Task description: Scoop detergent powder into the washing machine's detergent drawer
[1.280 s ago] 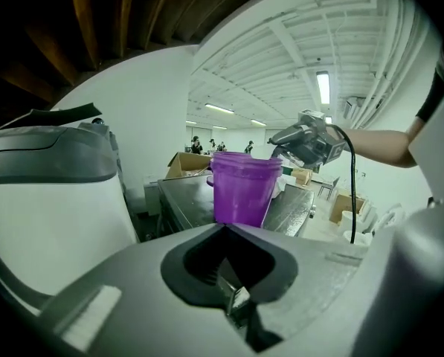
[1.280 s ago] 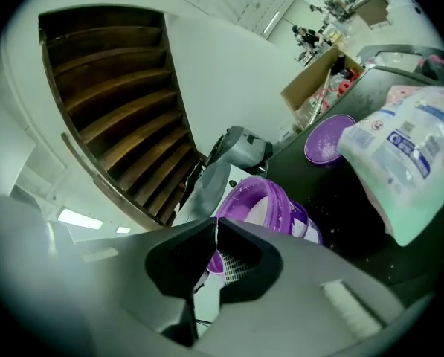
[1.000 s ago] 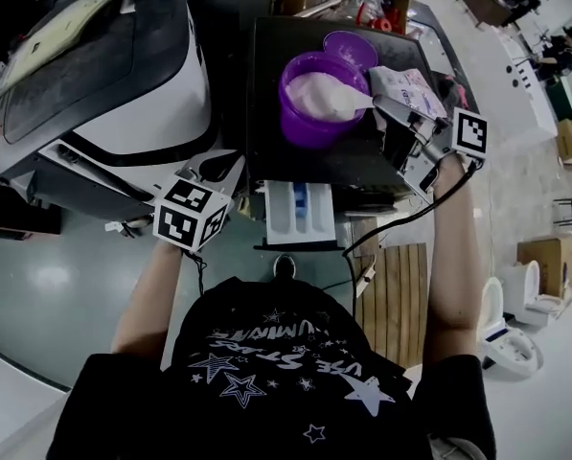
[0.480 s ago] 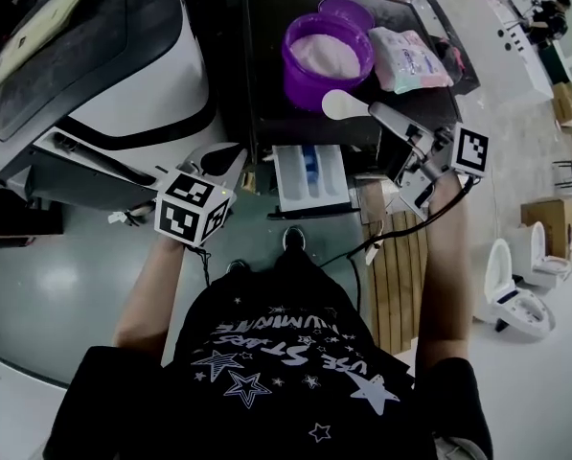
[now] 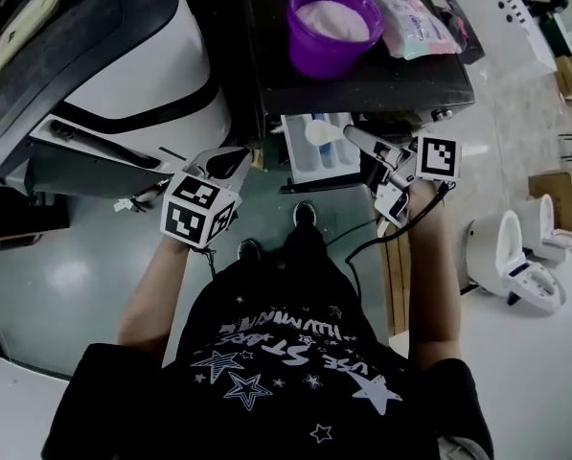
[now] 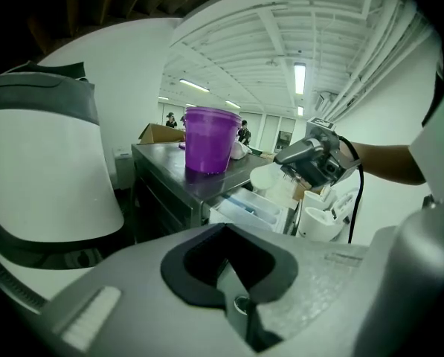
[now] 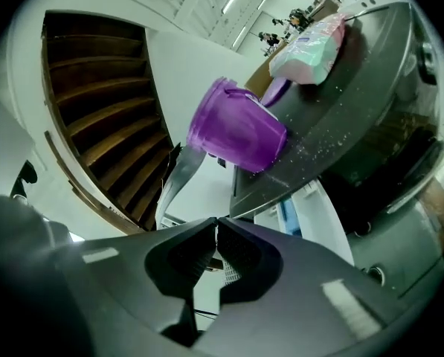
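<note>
A purple tub (image 5: 329, 22) of white powder stands on the dark washing machine top (image 5: 362, 80). Below it the white detergent drawer (image 5: 314, 151) is pulled out. My right gripper (image 5: 359, 142) is shut on the handle of a white scoop (image 5: 321, 132), whose powder-filled bowl hangs over the drawer. The left gripper view shows the same scoop (image 6: 268, 177) just above the drawer (image 6: 248, 208). My left gripper (image 5: 223, 166) hangs to the left of the drawer, shut and empty. Its jaws (image 6: 236, 292) meet with nothing between them.
A pastel detergent packet (image 5: 420, 22) lies beside the tub. A large white and black machine (image 5: 123, 75) fills the left. Wooden slats (image 5: 396, 276) and white toilets (image 5: 520, 257) stand on the floor to the right. The person's feet (image 5: 305, 214) are just below the drawer.
My right gripper has carried the filled scoop from the tub down to above the open drawer. My left gripper has dropped slightly and stays left of the drawer.
</note>
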The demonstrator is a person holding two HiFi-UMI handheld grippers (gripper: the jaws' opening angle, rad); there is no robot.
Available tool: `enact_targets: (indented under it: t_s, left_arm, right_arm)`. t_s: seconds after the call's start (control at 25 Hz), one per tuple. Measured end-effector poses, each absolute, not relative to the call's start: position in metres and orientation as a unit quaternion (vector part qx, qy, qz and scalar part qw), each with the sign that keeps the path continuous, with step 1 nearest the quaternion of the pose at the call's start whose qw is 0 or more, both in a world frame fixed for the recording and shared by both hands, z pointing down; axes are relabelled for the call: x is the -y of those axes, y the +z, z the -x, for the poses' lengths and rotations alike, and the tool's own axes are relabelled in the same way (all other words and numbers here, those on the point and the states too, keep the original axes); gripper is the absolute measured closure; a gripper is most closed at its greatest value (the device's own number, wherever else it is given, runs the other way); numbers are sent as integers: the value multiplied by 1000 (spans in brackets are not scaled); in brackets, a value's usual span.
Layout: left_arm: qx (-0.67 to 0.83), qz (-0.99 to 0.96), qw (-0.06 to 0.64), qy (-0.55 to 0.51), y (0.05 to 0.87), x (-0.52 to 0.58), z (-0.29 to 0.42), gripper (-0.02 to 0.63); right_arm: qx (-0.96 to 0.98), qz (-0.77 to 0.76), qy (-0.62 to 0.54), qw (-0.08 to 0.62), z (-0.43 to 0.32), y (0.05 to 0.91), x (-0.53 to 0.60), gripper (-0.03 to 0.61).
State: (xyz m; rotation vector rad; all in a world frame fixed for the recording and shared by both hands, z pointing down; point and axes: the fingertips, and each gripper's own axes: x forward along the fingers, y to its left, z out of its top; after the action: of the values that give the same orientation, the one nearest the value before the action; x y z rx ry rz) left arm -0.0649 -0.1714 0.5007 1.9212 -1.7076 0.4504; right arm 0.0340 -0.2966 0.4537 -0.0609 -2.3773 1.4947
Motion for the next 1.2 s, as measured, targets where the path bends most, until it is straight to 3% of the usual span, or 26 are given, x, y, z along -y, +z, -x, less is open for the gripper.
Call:
enact_targets:
  t_s: [0.2, 0.56, 1.2]
  left_arm:
    - [624, -712, 273, 171, 510, 161, 59, 612]
    - [618, -712, 289, 167, 522, 148, 50, 612]
    - [634, -701, 289, 148, 522, 142, 60, 612]
  right_arm:
    - [847, 2, 496, 189, -29, 473, 285, 543]
    - [886, -27, 351, 300, -28, 506, 276, 543]
    - [915, -67, 157, 366, -24, 526, 266, 543]
